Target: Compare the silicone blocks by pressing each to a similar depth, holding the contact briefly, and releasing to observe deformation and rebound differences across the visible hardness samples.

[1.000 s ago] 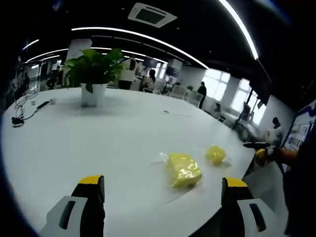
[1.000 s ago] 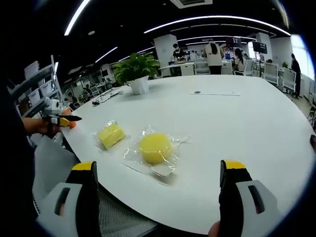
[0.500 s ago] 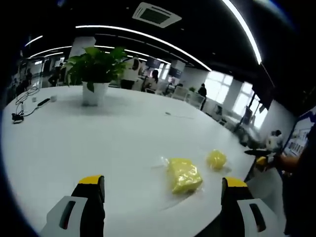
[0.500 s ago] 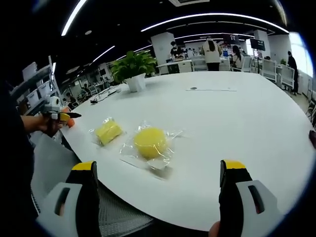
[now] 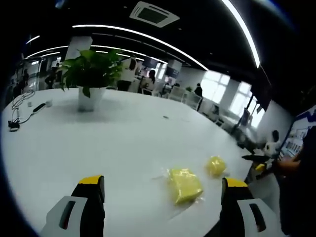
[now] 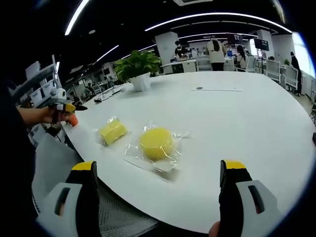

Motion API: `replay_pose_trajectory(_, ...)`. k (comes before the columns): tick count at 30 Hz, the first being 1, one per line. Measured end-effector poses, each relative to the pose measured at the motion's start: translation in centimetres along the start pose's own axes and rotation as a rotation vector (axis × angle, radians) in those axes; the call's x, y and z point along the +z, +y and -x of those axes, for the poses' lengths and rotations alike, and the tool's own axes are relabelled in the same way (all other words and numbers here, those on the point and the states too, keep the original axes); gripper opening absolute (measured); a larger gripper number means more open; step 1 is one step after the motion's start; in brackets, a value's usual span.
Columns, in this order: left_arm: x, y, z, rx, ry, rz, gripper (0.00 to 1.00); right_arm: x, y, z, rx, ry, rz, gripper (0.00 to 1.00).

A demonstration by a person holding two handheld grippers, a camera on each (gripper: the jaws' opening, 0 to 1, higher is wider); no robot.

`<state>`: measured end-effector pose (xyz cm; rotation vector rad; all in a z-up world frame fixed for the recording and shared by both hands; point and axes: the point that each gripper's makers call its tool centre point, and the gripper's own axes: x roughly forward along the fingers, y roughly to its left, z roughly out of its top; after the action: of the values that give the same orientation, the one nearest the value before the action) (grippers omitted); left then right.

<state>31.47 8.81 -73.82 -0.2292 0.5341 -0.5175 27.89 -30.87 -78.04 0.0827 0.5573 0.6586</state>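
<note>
White round table (image 6: 256, 123) in an open office. Right gripper (image 6: 157, 187) has its jaws spread wide with nothing between them; the round yellow block (image 6: 156, 143), in a clear wrapper, lies just ahead between them, and the squarer yellow block (image 6: 112, 132) ahead-left. Left gripper (image 5: 163, 197) is likewise spread, both blocks ahead-right. The right gripper view also shows the left gripper far left; both views show the potted plant (image 5: 90, 74) well beyond.

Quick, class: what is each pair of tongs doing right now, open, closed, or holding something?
Left tongs: open, holding nothing, above the table.
Right tongs: open, holding nothing, the round yellow block lying ahead.
</note>
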Motion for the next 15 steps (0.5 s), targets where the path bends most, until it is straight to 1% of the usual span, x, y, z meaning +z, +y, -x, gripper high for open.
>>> replay_pose_trajectory(3, 0.4, 0.0, -0.8, -0.006, 0.011, -0.013, 1.00, 0.2, 0.0, 0.0, 0.003, -0.005, 0.003, 0.96)
replay_pose_trajectory(4, 0.8, 0.0, -1.3, -0.014, 0.003, 0.000, 1.00, 0.2, 0.0, 0.1, 0.005, -0.005, 0.007, 0.96)
replay_pose_trajectory(5, 0.9, -0.3, -2.0, -0.036, 0.000, 0.028, 1.00, 0.2, 0.0, 0.1, 0.008, -0.004, 0.010, 0.96)
replay_pose_trajectory(8, 0.8, 0.0, -3.3, -0.027, 0.013, 0.026, 1.00, -0.2, 0.2, 0.0, 0.012, 0.005, 0.009, 0.96)
replay_pose_trajectory(10, 0.5, 0.0, -4.6, -0.035, 0.023, 0.034, 1.00, -0.4, 0.2, 0.0, 0.015, 0.011, 0.007, 0.96)
replay_pose_trajectory(12, -0.1, -0.5, -5.8, -0.082, 0.031, 0.078, 0.96, -0.5, 0.3, -0.1, 0.015, 0.014, 0.003, 0.96)
replay_pose_trajectory(13, -0.5, -0.4, -6.4, -0.095, 0.031, 0.090, 0.94, -0.5, 0.3, -0.1, 0.016, 0.013, 0.002, 0.96)
replay_pose_trajectory(14, -0.9, -0.1, -7.1, -0.092, 0.036, 0.112, 0.93, -0.4, 0.5, -0.1, 0.018, 0.012, -0.001, 0.96)
replay_pose_trajectory(15, -1.6, 0.1, -7.9, -0.097, 0.060, 0.144, 0.92, -0.5, 0.5, -0.2, 0.020, 0.013, -0.003, 0.96)
